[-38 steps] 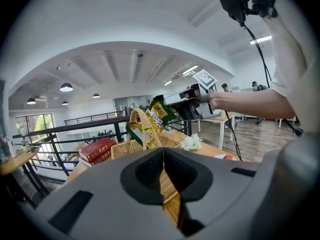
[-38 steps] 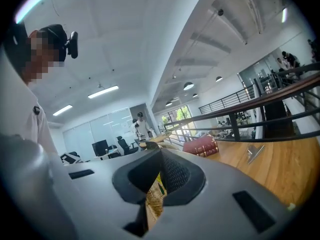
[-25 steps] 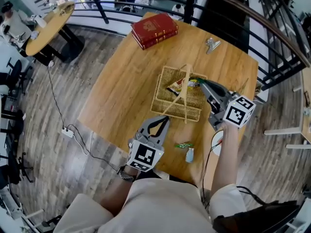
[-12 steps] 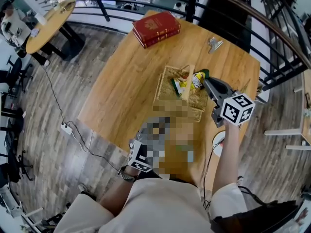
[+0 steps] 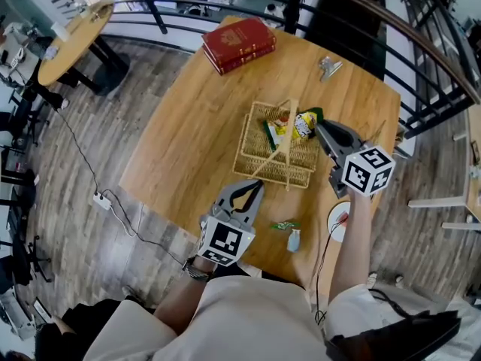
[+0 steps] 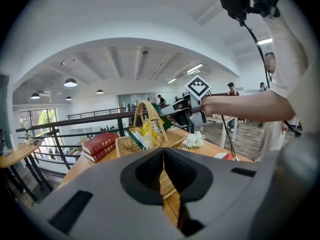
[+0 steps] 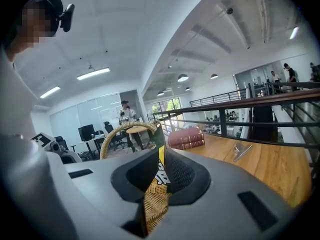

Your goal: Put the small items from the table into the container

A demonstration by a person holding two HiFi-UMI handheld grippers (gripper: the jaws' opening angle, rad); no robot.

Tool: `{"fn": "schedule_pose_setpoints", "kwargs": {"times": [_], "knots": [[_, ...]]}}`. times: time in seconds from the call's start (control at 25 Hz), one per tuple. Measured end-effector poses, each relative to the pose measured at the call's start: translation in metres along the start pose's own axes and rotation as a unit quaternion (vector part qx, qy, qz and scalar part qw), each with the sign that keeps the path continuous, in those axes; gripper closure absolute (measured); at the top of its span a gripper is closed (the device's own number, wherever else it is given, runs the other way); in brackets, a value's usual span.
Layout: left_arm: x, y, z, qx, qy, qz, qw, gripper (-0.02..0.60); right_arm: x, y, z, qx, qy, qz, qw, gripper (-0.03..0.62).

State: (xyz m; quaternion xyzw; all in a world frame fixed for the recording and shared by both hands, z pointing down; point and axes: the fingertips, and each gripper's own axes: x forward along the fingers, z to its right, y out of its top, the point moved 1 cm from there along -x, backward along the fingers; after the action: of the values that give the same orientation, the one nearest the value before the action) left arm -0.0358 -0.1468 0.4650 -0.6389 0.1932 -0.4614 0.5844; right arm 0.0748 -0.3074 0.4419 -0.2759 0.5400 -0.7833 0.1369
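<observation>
- Jaws of the right gripper [image 7: 161, 156] are sitting almost together, w/ only a thin slit, and are pinching the edge of the snack pkt [image 7: 160, 175].
- The pkt is showing yellow foil w/ black lettering btw the jaws. In the head view it is looking crinkled, yellow w/ a green edge.
- The pkt is lying inside the wicker basket [image 5: 259, 164], in the far right part, just beside the arched handle [image 5: 282, 145].
- The right gripper is reaching in from the right, w/ its tips over the basket's far right corner.
- Jaws of the left gripper [image 6: 163, 156] are pressing fully together and holding nothing. Only weave and wood are showing through the slit.
- The left gripper is hanging at the basket's near rim, pointing toward it. Can't tell if it is touching.
- A green wrapper [image 5: 284, 224] and a pale blue item [image 5: 293, 240] are lying near the table's [image 5: 188, 126] near edge, apart from the basket.
- A metal clip [image 5: 328, 68] is lying toward the far right, well apart.
- Red books [image 5: 239, 45] are sitting at the far edge.
</observation>
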Motion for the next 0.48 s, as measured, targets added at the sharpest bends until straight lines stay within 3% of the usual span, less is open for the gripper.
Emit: {"fn": "schedule_pose_setpoints", "kwargs": {"times": [0.16, 0.48], "knots": [[-0.0018, -0.0002, 0.0016, 0.001, 0.000, 0.001, 1.0000, 0.574, -0.0002, -0.0035, -0.0004, -0.003, -0.003, -0.008, 1.000, 0.498], [-0.0088, 0.0022, 0.0005, 0.002, 0.002, 0.006, 1.0000, 0.574, -0.0035, -0.0051, -0.0020, -0.018, -0.016, -0.019, 1.000, 0.450]]}}
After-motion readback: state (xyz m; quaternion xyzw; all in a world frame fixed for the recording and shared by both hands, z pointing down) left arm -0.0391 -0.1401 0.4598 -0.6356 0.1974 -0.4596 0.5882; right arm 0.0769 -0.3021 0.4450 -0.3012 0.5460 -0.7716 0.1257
